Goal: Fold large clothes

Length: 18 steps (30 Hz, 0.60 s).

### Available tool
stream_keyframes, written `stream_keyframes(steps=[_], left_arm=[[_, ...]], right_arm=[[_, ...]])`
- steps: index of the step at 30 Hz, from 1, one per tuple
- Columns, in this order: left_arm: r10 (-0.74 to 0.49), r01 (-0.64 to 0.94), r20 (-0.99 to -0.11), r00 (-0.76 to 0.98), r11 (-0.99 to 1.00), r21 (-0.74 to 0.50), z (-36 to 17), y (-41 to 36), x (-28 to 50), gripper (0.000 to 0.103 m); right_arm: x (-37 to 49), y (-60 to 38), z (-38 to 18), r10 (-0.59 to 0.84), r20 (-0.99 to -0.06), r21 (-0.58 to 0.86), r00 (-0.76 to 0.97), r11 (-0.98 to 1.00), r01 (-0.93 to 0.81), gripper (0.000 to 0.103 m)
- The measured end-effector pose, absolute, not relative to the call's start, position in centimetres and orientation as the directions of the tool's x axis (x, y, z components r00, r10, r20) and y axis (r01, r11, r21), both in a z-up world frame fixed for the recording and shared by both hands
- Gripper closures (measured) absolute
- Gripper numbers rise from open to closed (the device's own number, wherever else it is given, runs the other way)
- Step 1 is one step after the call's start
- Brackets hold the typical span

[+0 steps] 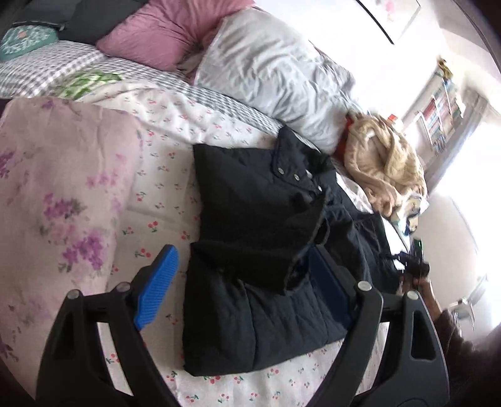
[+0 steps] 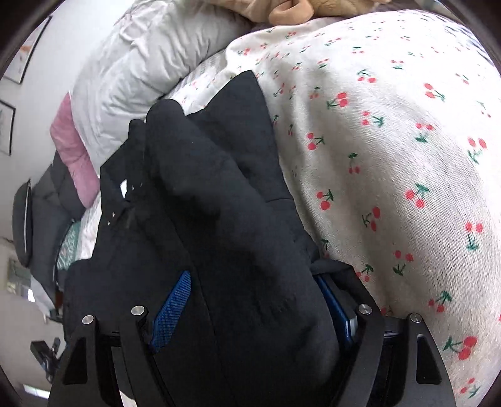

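We see a pink pillow at upper left, a grey pillow centre, a beige blanket right, all on a cherry-print sheet.

daylight, bright | window glare, blown out | fisheye edges, slightly soft

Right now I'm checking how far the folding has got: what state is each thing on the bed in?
Black jacket: folded into a rough bundle on the bed, snaps showing.
Left claw: open, straddling the jacket's edge, not pressing.
Right claw: jaws wide, jacket fabric bunched between them; grip unclear.
Tan blanket: crumpled in a heap.
Grey pillow: wrinkled, lying flat.
Cherry-print sheet: spread under the jacket.
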<state>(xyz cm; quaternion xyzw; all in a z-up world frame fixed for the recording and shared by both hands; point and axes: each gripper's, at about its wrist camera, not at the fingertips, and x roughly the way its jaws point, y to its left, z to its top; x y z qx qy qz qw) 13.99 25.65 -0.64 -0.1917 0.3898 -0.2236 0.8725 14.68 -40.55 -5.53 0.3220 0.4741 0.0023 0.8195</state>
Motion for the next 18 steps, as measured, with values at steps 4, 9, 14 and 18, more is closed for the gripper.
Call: stream_keyframes(steps=[4,9,14,18], left_arm=[[-0.573,0.301,-0.629,0.525,0.817,-0.493,-0.5,24.3,13.3,0.017],[-0.464,0.349,-0.747,0.475,0.879,-0.325,-2.6,21.7,12.7,0.003],[-0.468,0.182,-0.797,0.381,0.883,-0.432,-8.2,21.4,18.2,0.004],[-0.513,0.111,-0.762,0.395,0.850,-0.515,-10.1,20.3,22.1,0.005]], right_arm=[[13.7,-39.6,-2.2,0.275,-0.767,0.480,0.580,0.846,0.233,0.025],[13.1,-40.2,-1.8,0.205,-0.771,0.410,0.604,0.884,0.223,0.024],[14.7,-40.8,-5.7,0.267,-0.782,0.469,0.563,0.848,0.249,0.023],[16.1,-41.0,-6.3,0.297,-0.753,0.512,0.587,0.825,0.238,0.023]])
